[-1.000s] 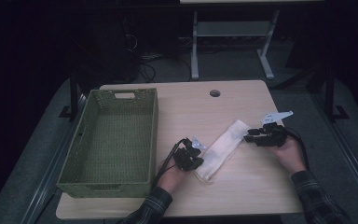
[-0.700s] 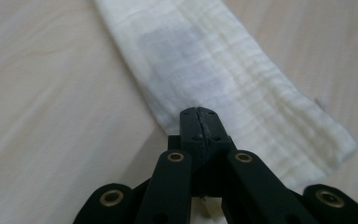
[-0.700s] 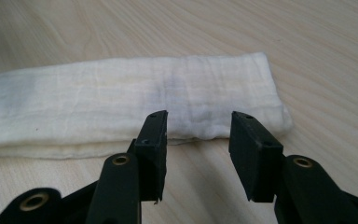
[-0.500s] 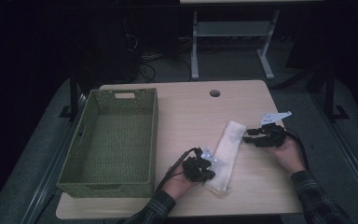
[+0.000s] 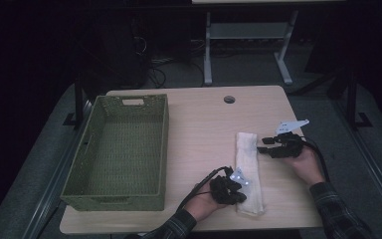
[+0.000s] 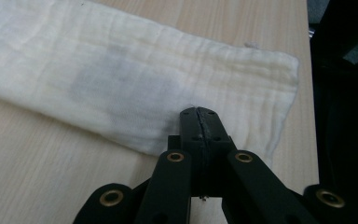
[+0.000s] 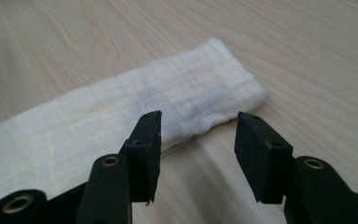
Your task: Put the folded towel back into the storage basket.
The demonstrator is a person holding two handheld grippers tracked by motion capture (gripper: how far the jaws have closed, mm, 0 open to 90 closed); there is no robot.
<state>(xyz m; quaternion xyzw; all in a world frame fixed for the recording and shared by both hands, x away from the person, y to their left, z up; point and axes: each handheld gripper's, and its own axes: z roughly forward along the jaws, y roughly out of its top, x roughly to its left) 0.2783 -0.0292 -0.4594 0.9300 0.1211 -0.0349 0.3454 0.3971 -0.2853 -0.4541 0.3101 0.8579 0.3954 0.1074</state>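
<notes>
A: From the high view, what is lying on the tabletop point(image 5: 199, 124)?

B: A folded white cloth point(image 5: 247, 164) is lying lengthwise right of centre, and a green woven basket point(image 5: 79, 174) is sitting at the left, well apart from it. The left gripper point(image 5: 238, 185) is resting at the cloth's near end; the right gripper point(image 5: 261, 145) is pointing at the far end from the right side. How the jaws stand is too small to read here.

A: Is the left gripper view settling that?

B: Yes. The left gripper point(image 6: 199, 113) is showing its jaws pressed together, tips lying over the cloth's point(image 6: 121, 79) near edge; I cannot tell whether any fabric is pinched between them. A grey patch is also showing on the weave.

A: And the right gripper view?

B: The right gripper point(image 7: 198, 130) is standing wide open, holding nothing, with one jaw over the edge of the cloth point(image 7: 121, 116) and the other over bare wood just beside its end.
</notes>
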